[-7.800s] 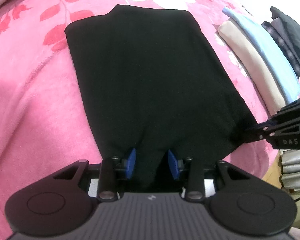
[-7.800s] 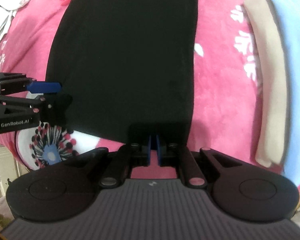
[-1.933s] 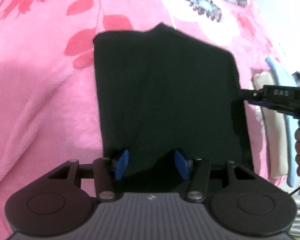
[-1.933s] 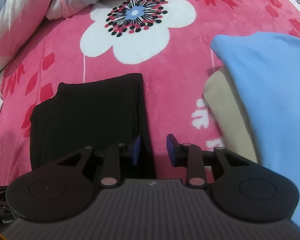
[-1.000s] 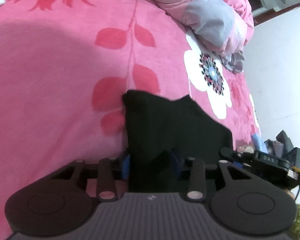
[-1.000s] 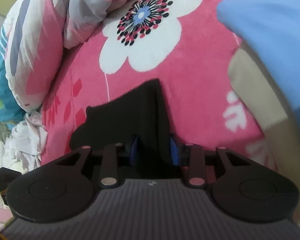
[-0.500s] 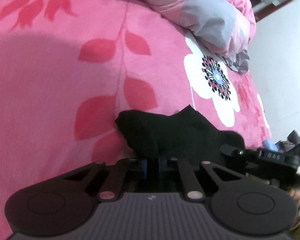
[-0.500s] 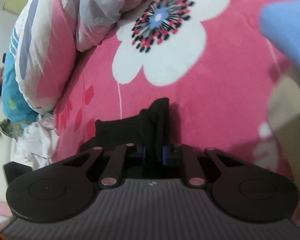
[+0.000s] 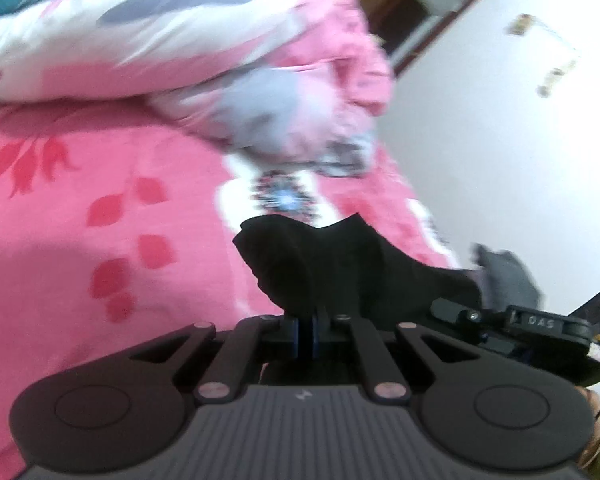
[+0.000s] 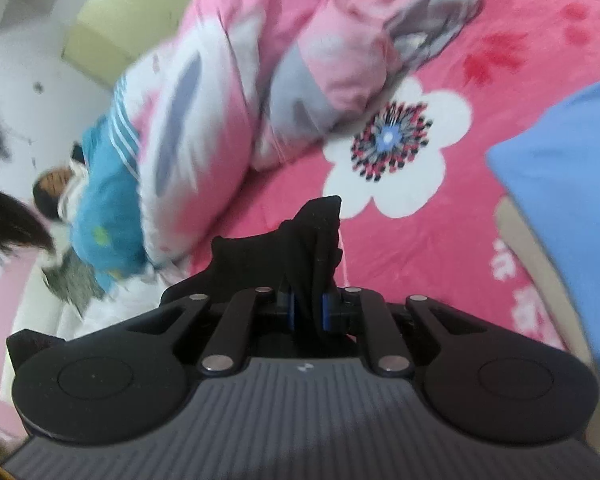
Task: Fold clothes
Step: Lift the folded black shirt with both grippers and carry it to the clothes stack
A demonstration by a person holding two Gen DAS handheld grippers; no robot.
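Two grippers each clamp a bunch of the same black garment (image 9: 332, 264). In the left wrist view the left gripper (image 9: 307, 334) has its blue-padded jaws drawn almost together, with only a thin fold of the dark cloth pinched between them; the fabric rises in a rumpled hump just beyond the jaws, over the pink floral bed cover (image 9: 100, 208). At the right edge of that view the right gripper (image 9: 540, 332) shows side-on, with the cloth stretching across to it. In the right wrist view that gripper's jaws are set a little wider, closed on a thicker wad of the black garment (image 10: 312, 240), which bulges between the blue pads and peaks just ahead of them. Beyond the cloth a white flower print (image 10: 396, 152) lies on the cover, and a pink, white and grey quilt (image 10: 260, 80) is heaped at the far left. A folded blue garment (image 10: 560, 200) lies at the right, over a beige one (image 10: 540, 264). Both views are blurred.
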